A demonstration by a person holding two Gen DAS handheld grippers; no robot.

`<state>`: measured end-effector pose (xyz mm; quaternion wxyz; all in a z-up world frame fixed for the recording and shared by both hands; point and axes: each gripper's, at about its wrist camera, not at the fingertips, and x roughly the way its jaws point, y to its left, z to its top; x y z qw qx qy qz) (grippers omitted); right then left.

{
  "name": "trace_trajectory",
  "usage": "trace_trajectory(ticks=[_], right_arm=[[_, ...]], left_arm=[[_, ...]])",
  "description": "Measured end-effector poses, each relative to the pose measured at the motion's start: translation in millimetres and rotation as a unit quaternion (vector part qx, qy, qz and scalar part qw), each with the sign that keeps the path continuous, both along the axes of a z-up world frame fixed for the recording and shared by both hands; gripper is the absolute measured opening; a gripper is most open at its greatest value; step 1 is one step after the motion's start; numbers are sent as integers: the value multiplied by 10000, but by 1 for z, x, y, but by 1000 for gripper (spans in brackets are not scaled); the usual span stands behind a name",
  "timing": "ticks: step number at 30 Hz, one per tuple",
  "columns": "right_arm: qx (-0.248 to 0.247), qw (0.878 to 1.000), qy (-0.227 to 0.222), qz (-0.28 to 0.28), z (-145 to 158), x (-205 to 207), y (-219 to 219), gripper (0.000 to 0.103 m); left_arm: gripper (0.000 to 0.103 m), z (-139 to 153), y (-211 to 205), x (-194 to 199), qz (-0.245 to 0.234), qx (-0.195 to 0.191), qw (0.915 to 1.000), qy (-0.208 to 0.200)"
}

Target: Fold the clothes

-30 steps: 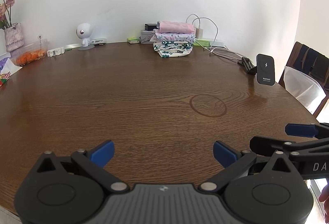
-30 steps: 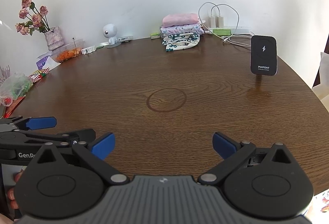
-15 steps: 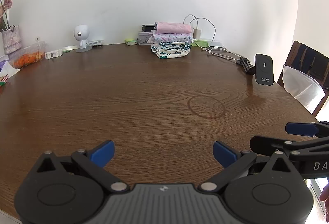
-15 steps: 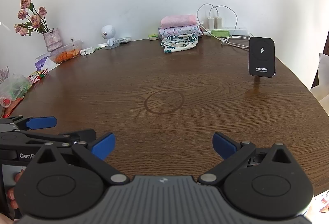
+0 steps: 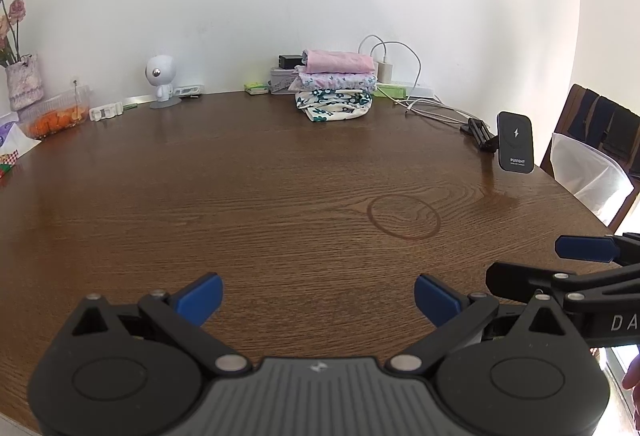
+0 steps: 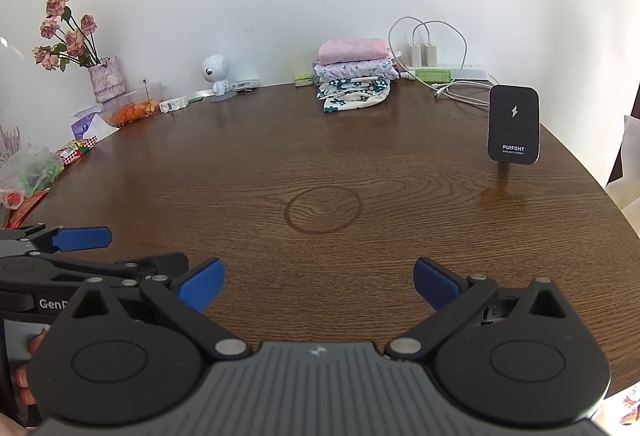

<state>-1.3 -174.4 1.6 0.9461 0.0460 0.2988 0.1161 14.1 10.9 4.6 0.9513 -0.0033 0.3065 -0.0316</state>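
A wide, round, dark brown wooden surface [image 5: 280, 196] fills the room's centre, its near half bare except for a faint ring mark [image 6: 323, 209]. Compared with a second ago, both views have drawn back slightly, so the far items look a little smaller. At the far edge by the white wall sits the stack of three folded clothes [image 5: 335, 84], pink on top, floral beneath, well apart from both tools. The left tongs [image 5: 318, 294] hover low over the near edge, blue tips spread wide and released, gripping nothing. The right tongs [image 6: 318, 282] are just beside them, likewise spread and empty. A black upright wireless charger [image 6: 513, 124] stands to the right. A small white round-headed robot figure [image 6: 216, 76] is left of the clothes.
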Motion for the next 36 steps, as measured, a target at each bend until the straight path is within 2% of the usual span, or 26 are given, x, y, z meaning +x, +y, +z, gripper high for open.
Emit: trace_trajectory(ticks=[36], right_arm=[[-33,10000,-6,23,-1,0,1,103]], left_arm=[[100,-2,1,-1,-9,-32,10000,4]])
